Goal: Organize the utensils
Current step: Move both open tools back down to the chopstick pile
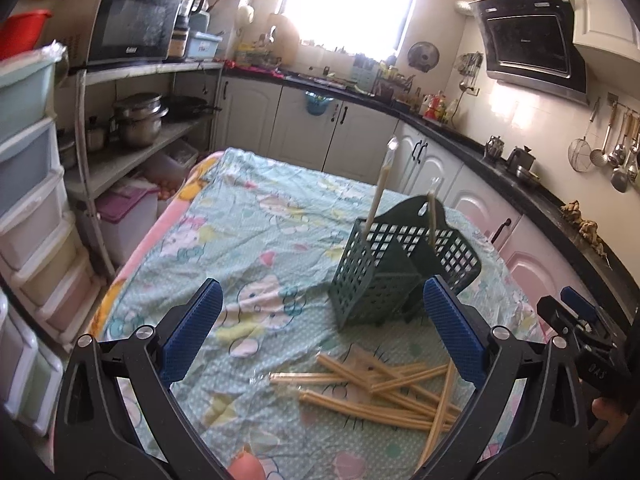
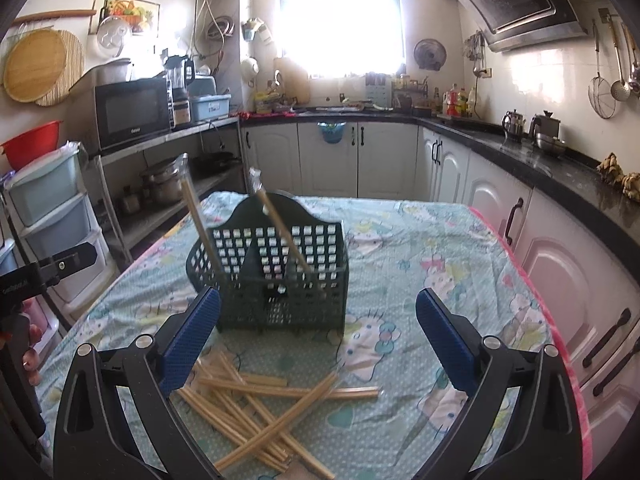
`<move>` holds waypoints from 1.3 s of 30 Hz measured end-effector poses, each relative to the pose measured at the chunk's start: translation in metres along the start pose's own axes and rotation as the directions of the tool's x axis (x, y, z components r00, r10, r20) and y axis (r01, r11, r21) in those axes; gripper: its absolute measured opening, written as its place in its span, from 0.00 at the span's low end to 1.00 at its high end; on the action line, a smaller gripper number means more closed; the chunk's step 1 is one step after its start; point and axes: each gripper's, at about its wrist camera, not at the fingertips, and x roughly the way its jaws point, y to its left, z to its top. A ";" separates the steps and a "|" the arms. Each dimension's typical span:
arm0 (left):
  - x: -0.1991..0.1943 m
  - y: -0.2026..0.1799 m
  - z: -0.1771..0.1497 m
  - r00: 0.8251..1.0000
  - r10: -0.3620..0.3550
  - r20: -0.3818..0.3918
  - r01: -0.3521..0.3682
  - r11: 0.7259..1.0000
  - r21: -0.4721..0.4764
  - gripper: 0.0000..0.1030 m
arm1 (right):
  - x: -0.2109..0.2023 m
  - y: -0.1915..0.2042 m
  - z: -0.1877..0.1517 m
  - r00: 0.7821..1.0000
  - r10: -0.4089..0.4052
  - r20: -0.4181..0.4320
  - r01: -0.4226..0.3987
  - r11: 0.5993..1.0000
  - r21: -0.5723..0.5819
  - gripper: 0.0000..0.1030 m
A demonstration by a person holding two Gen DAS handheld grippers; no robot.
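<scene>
Kitchen table's cartoon cloth (image 2: pixel 420 264), loose chopsticks (image 2: pixel 256 404), green basket (image 2: pixel 280 276), both grippers agape

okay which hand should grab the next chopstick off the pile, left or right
Probably the right. Both the left gripper and the right gripper are open and empty, but the chopstick pile lies squarely between the right one's fingers, with the basket straight ahead.
</scene>
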 end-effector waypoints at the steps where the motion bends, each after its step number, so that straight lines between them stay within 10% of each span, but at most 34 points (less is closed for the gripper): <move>1: 0.002 0.003 -0.004 1.000 0.004 -0.012 -0.004 1.000 -0.008 0.90 | 0.001 0.000 -0.002 1.000 0.001 -0.006 -0.001 1.000 -0.002 0.93; 23: 0.042 0.029 -0.069 0.969 -0.045 -0.242 0.006 0.987 -0.160 0.89 | 0.035 0.005 -0.059 0.987 -0.020 -0.160 0.014 0.999 -0.038 0.93; 39: 0.077 0.021 -0.098 0.902 -0.192 -0.387 0.076 0.952 -0.295 0.49 | 0.077 -0.013 -0.076 0.953 0.010 -0.303 -0.007 1.000 0.012 0.75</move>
